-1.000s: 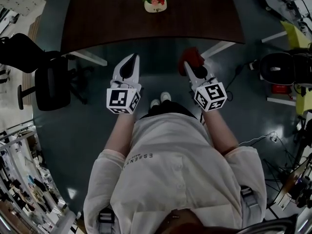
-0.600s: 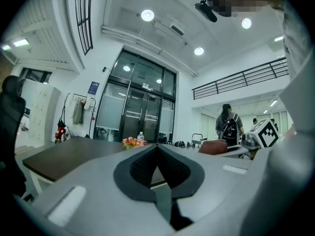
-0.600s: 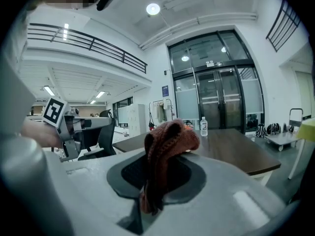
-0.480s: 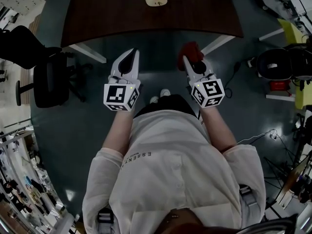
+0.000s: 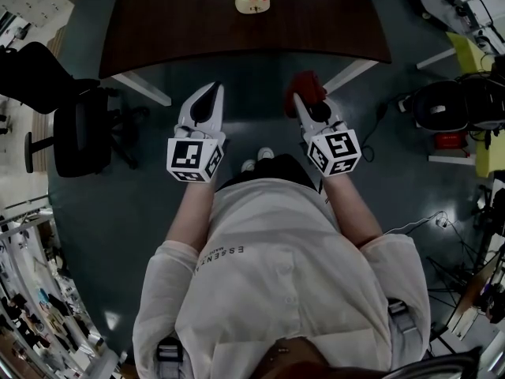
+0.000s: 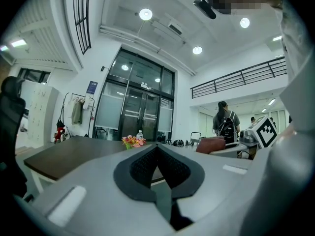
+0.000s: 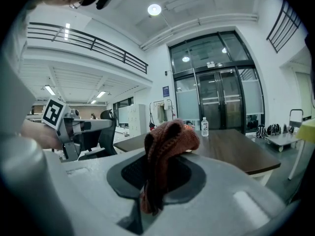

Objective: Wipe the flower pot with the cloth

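A small pale flower pot (image 5: 252, 3) with pink and red flowers stands on the far part of a dark brown table (image 5: 158, 30). I stand in front of the table and hold both grippers level over the floor, short of its near edge. My left gripper (image 5: 210, 91) is shut with nothing in it; in the left gripper view (image 6: 158, 150) the flowers (image 6: 132, 141) show just above its jaws. My right gripper (image 5: 303, 99) is shut on a reddish-brown knitted cloth (image 5: 308, 86), which bunches above the jaws (image 7: 156, 157) as a folded wad (image 7: 168, 137).
A black office chair (image 5: 72, 125) stands to the left of the table. White table legs (image 5: 140, 90) slant down near both grippers. Dark equipment and cables (image 5: 450, 107) crowd the right. A water bottle (image 7: 204, 127) stands on the table. A person with a backpack (image 6: 226, 127) stands far off.
Both grippers have drifted slightly up the picture together, with the cloth still held in the right one. The table and pot have slid a little toward the top edge.
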The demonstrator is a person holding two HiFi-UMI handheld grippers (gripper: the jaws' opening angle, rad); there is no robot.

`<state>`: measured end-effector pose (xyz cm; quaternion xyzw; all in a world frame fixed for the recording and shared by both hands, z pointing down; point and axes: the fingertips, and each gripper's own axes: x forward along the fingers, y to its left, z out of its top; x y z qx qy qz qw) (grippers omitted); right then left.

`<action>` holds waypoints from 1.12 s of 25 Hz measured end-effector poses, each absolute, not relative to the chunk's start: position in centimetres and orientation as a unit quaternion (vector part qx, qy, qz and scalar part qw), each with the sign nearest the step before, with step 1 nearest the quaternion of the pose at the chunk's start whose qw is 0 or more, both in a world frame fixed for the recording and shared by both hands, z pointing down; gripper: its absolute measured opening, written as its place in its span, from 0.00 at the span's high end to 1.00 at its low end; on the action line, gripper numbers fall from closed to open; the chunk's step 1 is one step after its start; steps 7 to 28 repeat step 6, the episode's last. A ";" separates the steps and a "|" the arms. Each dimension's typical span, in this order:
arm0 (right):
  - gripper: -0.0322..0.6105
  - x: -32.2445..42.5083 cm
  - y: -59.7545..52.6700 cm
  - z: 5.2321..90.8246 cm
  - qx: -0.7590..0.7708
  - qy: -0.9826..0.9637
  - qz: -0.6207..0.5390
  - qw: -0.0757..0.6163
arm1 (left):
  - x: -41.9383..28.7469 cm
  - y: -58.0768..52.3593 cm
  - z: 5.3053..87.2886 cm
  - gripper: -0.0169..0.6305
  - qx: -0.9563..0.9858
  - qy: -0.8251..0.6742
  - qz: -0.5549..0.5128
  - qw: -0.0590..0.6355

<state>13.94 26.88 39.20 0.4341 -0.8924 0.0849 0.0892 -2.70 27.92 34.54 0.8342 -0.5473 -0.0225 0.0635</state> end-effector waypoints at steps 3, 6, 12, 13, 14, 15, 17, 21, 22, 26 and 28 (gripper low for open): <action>0.87 13.6 26.9 39.3 0.431 -0.894 0.081 0.093 | -2.6 27.8 34.6 0.96 0.838 -0.540 -0.027 0.065; 0.87 13.4 26.8 39.5 0.428 -0.895 0.081 0.097 | -2.2 27.6 34.5 0.96 0.844 -0.532 -0.028 0.065; 0.87 13.4 26.8 39.5 0.428 -0.895 0.081 0.097 | -2.2 27.6 34.5 0.96 0.844 -0.532 -0.028 0.065; 0.87 13.4 26.8 39.5 0.428 -0.895 0.081 0.097 | -2.2 27.6 34.5 0.96 0.844 -0.532 -0.028 0.065; 0.87 13.4 26.8 39.5 0.428 -0.895 0.081 0.097 | -2.2 27.6 34.5 0.96 0.844 -0.532 -0.028 0.065; 0.87 13.4 26.8 39.5 0.428 -0.895 0.081 0.097 | -2.2 27.6 34.5 0.96 0.844 -0.532 -0.028 0.065; 0.87 13.4 26.8 39.5 0.428 -0.895 0.081 0.097 | -2.2 27.6 34.5 0.96 0.844 -0.532 -0.028 0.065; 0.87 13.4 26.8 39.5 0.428 -0.895 0.081 0.097 | -2.2 27.6 34.5 0.96 0.844 -0.532 -0.028 0.065; 0.87 13.4 26.8 39.5 0.428 -0.895 0.081 0.097 | -2.2 27.6 34.5 0.96 0.844 -0.532 -0.028 0.065; 0.87 13.4 26.8 39.5 0.428 -0.895 0.081 0.097 | -2.2 27.6 34.5 0.96 0.844 -0.532 -0.028 0.065; 0.87 13.4 26.8 39.5 0.428 -0.895 0.081 0.097 | -2.2 27.6 34.5 0.96 0.844 -0.532 -0.028 0.065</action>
